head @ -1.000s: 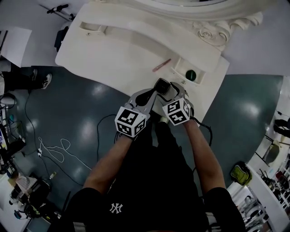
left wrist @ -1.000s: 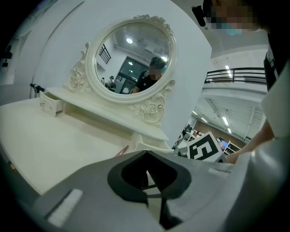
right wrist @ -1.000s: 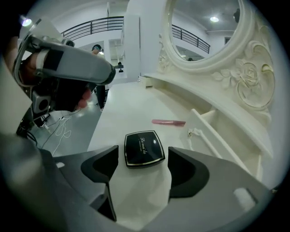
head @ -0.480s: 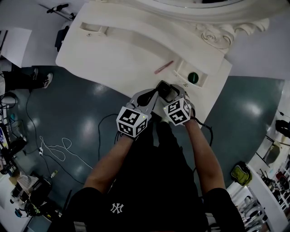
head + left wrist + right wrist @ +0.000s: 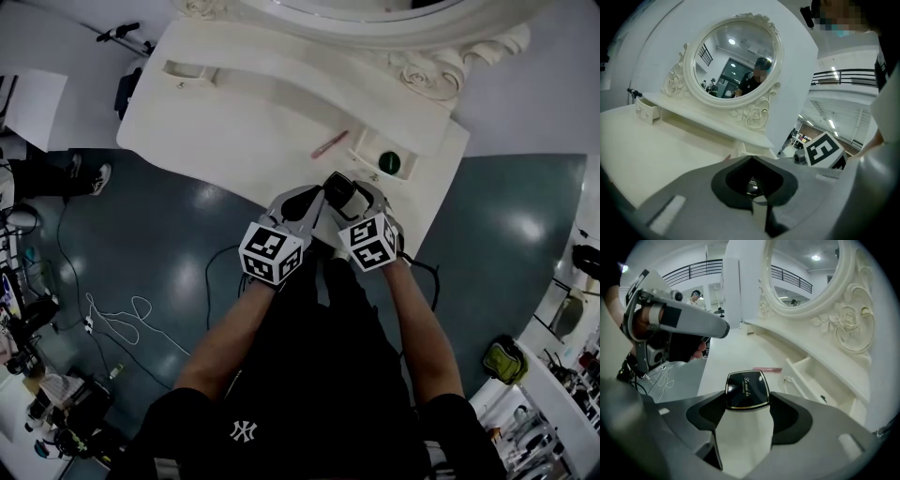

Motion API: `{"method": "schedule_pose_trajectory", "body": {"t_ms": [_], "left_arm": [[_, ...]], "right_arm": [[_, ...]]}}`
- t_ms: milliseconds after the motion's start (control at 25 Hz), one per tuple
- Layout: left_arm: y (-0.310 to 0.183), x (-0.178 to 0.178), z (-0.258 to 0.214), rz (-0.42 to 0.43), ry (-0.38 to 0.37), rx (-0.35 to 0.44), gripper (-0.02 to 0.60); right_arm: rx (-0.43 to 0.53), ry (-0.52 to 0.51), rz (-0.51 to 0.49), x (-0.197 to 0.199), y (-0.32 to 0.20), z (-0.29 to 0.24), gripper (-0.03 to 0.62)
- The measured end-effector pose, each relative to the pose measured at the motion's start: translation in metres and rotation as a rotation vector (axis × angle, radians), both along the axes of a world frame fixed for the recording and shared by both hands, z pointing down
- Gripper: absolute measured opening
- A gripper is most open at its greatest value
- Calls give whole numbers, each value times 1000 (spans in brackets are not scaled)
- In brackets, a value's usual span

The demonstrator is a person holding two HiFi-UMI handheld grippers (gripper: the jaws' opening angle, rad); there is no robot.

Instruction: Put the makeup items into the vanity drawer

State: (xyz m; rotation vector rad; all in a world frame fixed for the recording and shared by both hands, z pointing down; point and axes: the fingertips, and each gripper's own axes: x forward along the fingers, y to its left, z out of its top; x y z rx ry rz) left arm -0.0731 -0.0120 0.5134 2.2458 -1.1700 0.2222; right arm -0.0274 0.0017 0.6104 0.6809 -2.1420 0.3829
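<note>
Head view is taking in the whole white vanity (image 5: 225, 112) from above, which neither gripper camera is managing. From there the pink pencil (image 5: 330, 143) is lying toward the right end of the surface, just left of the small open drawer (image 5: 367, 155), and a round green item (image 5: 389, 162) is sitting inside that drawer. Right gripper view is giving what the overhead shot is leaving too small to read. The right tongs (image 5: 746, 397) are standing wide, their jaws having just been closing, and the tips are now pressing on both sides of a black compact (image 5: 746, 389) with a gold rim and gold lettering on its lid. The compact is sitting at the very tips of those jaws, near the front edge of the surface at its right end, with the pencil and the drawer lying beyond it. Whether it is clearing the surface I cannot tell. Left gripper view is looking along the vanity, showing the oval mirror (image 5: 736, 58) in its carved frame and a little drawer (image 5: 647, 111) at the far left end. The left tongs (image 5: 751, 158) are sitting with jaws together, gripping nothing, hovering just beside the compact on its left.
</note>
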Motion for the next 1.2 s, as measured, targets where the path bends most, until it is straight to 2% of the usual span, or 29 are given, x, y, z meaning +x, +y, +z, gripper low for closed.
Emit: {"method": "schedule_pose_trajectory", "body": {"t_ms": [320,560,1040,1200], "left_arm": [[-9,26,-23,44,8,46,0],[-17,43,-32,75,13,63,0],[-35,53,-29,92,27,53,0],[-43,54,-25,96,30,46,0]], "right_arm": [[21,-60,171,41,-24,-45,324],[-15,-58,236,68,-44,-52,325],[-246,-5,339,86,-73,-31,325],[-293,2,367,89,-84,-25,327]]}}
